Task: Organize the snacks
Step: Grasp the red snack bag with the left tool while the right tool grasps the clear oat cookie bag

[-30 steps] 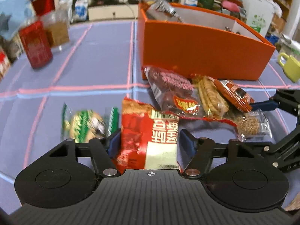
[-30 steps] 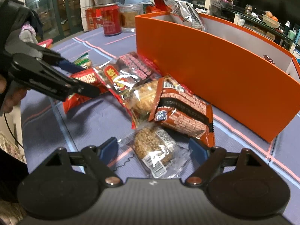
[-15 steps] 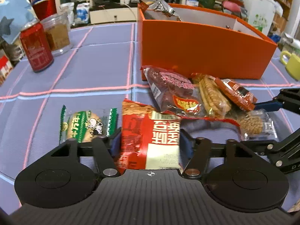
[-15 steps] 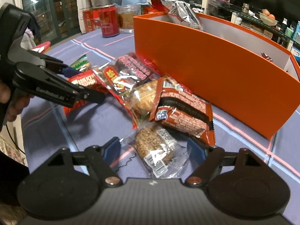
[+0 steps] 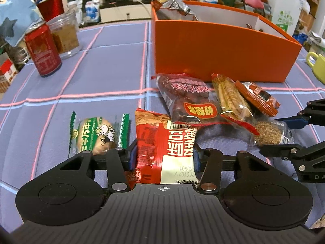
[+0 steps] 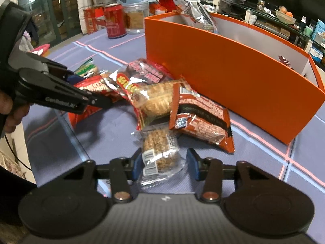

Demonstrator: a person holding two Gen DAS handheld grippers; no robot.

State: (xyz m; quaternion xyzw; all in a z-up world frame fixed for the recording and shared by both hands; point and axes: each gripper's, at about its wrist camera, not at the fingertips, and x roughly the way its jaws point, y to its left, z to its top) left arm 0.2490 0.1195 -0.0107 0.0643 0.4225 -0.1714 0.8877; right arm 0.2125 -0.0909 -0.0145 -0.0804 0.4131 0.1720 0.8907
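Orange box [image 5: 219, 52]; red can [image 5: 43, 51]; purple cloth [image 5: 101, 71], pink-blue grid

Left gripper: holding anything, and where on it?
Yes. The left gripper pinches the red pouch across its sides, near the bottom end. The right gripper only straddles the clear bar packet; no grip yet.

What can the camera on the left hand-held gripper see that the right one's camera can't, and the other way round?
Only the left view shows the yellow-green mug and the whole green cow-print biscuit packet.

Only the right view shows the person's fingers on the left hand-held gripper and a bowl of oranges on a shelf.

Both show the orange box, the red can, the red noodle-snack bag between the left gripper's fingers, and the clear-wrapped grain bar between the fingers of the right hand-held gripper.
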